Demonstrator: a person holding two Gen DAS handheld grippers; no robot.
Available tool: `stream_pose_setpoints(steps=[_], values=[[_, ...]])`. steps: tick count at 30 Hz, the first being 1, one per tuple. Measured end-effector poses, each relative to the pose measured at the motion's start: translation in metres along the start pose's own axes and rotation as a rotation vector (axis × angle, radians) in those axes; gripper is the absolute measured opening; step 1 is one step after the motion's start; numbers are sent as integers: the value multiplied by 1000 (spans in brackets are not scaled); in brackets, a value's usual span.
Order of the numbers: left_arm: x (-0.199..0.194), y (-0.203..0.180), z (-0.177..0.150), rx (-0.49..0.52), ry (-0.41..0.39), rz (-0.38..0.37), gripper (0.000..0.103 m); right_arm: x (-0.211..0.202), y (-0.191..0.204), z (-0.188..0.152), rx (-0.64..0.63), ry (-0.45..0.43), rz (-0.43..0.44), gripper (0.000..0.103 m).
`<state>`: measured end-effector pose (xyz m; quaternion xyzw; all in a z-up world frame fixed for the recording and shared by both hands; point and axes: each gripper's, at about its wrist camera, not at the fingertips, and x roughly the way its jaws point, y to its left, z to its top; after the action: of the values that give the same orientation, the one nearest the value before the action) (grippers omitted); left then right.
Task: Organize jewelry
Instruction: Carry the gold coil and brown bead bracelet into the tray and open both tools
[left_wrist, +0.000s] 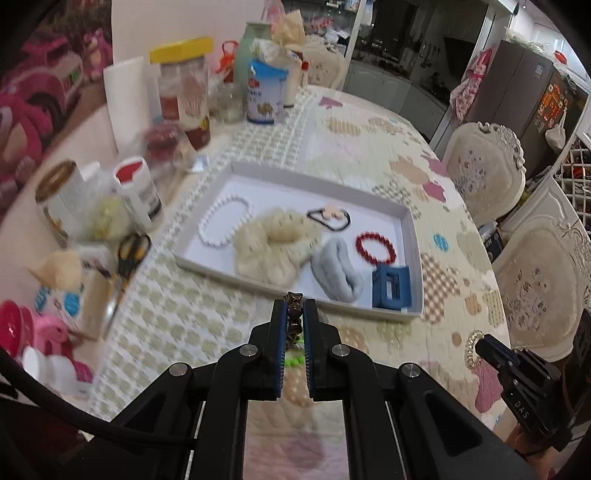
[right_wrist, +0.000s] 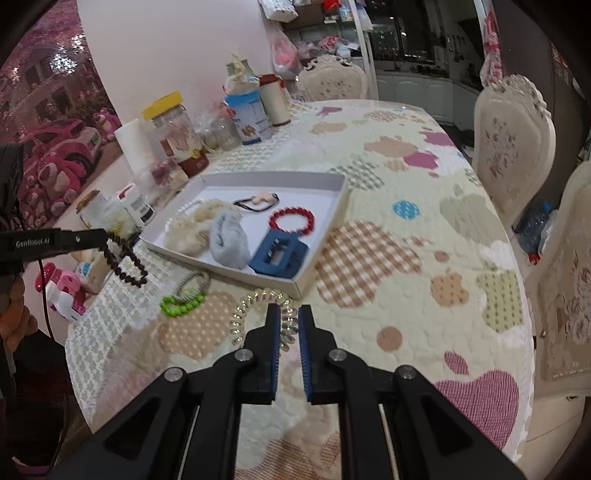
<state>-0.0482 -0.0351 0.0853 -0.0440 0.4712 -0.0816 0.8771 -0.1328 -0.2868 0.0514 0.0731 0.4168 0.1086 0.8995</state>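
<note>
In the left wrist view, our left gripper (left_wrist: 294, 308) has its fingers pinched on the dark bead bracelet (left_wrist: 294, 300), raised just short of the white tray's (left_wrist: 414, 236) near rim, presumably so we can carry it in beside the red bracelet (left_wrist: 375, 248). In the right wrist view, our right gripper (right_wrist: 288, 318) has its fingers closed on the clear spiral hair tie (right_wrist: 255, 302) near the tray's front corner, lined up for the same drop, while the green bracelet (right_wrist: 181, 305) lies on the tablecloth (right_wrist: 424, 295), apart from the tray.
</note>
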Motion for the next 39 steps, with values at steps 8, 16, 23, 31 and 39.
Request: stream_pose_setpoints(steps=[8,16,23,31,39], values=[[-3,2,33,47,-38,42,8,-1,17,33,-46,-26,17,10],[1,5,71,87,-73,72,8,9,32,70,-85,-48,19,10],[25,12,102,109,-60,79,8,31,35,102,-84,-52,12,10],[69,17,130,98,-3,52,8,74,22,125,-27,-15,8,10],[130,7,151,71,78,1,8,132,6,140,-7,73,-34,10]])
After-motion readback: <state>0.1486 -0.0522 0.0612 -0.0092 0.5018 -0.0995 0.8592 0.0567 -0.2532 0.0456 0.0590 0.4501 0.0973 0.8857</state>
